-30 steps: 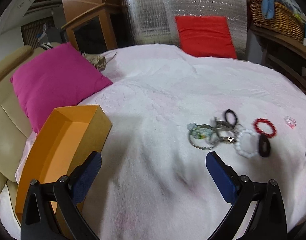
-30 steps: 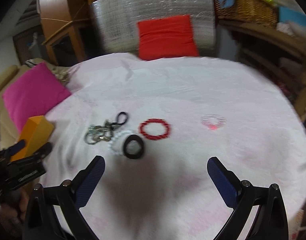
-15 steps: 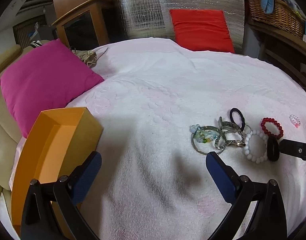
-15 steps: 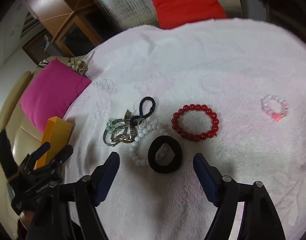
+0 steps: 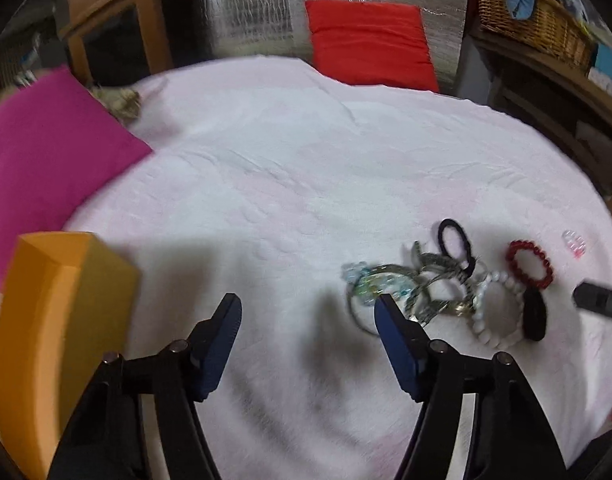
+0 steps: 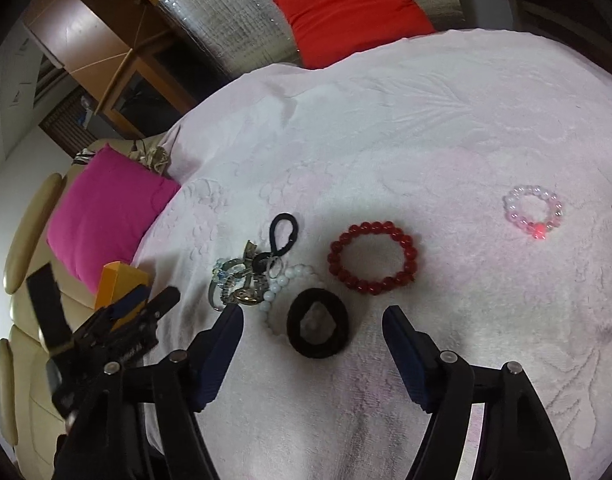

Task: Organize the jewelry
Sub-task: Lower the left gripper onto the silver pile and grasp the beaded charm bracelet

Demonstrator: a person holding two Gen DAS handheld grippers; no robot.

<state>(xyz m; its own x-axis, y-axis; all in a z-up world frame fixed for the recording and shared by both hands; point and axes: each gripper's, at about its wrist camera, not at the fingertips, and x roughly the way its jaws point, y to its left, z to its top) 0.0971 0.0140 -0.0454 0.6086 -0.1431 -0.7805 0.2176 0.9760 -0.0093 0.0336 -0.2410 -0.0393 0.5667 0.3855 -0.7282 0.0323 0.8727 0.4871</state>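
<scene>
We hold both grippers over a white-covered worktop (image 6: 426,128). The right gripper (image 6: 312,336), fingers spread, frames a black hair tie (image 6: 318,328). The left gripper (image 5: 308,320), fingers apart and empty, hovers just left of tangled bracelets (image 5: 410,288). An orange box (image 5: 62,320) sits far left.

A magenta cushion (image 5: 46,152) lies at the left edge of the left wrist view, on a beige leather sofa (image 6: 30,216) seen at the left of the right wrist view. A red cushion (image 5: 370,44) leans against a silver quilted foil panel (image 5: 258,12) at top centre, with a wooden cabinet (image 5: 118,36) at upper left and a wicker basket (image 5: 542,28) holding blue cloth at upper right. A white embossed cloth (image 5: 290,184) covers the round surface filling the middle of both views.
</scene>
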